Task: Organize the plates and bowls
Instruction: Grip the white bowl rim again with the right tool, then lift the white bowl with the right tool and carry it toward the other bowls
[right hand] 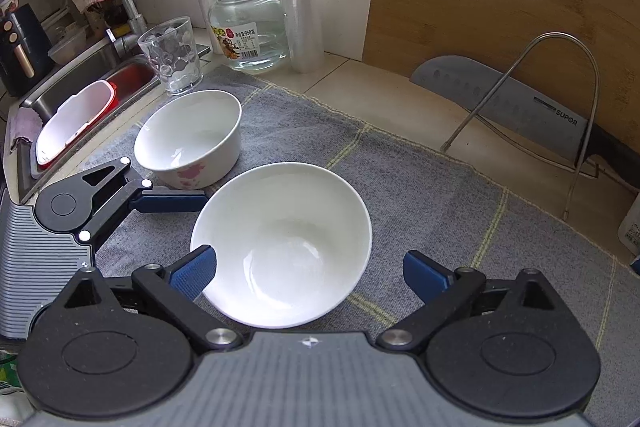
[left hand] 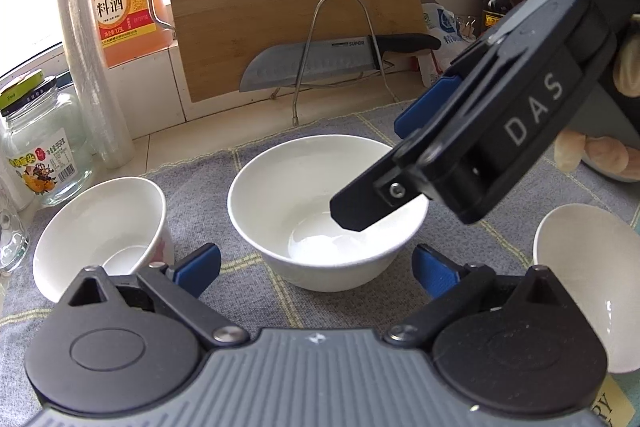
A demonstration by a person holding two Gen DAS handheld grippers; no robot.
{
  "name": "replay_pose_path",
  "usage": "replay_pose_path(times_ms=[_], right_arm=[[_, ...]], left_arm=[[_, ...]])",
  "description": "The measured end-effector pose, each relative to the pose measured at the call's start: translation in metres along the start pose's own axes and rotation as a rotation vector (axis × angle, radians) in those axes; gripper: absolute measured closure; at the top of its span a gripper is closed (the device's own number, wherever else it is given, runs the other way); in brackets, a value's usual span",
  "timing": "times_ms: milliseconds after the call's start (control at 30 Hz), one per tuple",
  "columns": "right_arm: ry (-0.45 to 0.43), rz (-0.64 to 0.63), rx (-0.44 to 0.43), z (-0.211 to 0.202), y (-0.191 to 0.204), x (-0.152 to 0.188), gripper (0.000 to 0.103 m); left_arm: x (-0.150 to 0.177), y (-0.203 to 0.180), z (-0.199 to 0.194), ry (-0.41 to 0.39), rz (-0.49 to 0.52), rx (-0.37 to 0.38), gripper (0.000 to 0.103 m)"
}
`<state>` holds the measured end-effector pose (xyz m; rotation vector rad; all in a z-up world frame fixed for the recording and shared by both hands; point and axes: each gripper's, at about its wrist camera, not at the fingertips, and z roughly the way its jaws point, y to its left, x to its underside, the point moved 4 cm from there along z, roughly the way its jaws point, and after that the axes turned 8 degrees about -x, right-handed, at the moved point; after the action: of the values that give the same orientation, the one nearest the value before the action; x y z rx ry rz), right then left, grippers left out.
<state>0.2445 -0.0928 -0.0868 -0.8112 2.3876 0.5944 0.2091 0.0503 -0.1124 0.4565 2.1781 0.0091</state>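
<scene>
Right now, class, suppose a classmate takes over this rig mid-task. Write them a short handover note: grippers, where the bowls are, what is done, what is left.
Left gripper: open, empty, facing the middle bowl from the near side.
Right gripper: open, empty, its fingers either side of the same bowl's near rim, not pressing on it.
Bowls: three on the grey cloth, all apart. The flowered bowl sits nearest the sink; a third bowl lies on the opposite side, tilted.
Done: nothing stacked yet.
Left: probably grip the middle bowl, then gather the three together. No plates in view.
</scene>
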Motion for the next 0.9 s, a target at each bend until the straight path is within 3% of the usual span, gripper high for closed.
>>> replay_pose_path(times_ms=[133,567,900], right_arm=[[0.017,-0.004,-0.004,0.009,-0.004,-0.005,0.003],[0.044,0.003,-0.037,0.025,-0.006,-0.012,0.022],[0.042,0.006,-0.038,0.025,-0.006,-0.012,0.024]], left_arm=[[-0.003,0.0,0.001,-0.009,0.003,0.005,0.002],[-0.009,-0.005,0.003,-0.029,0.024,0.035,0.009],[-0.01,-0.005,0.003,-0.038,0.026,0.041,0.009]])
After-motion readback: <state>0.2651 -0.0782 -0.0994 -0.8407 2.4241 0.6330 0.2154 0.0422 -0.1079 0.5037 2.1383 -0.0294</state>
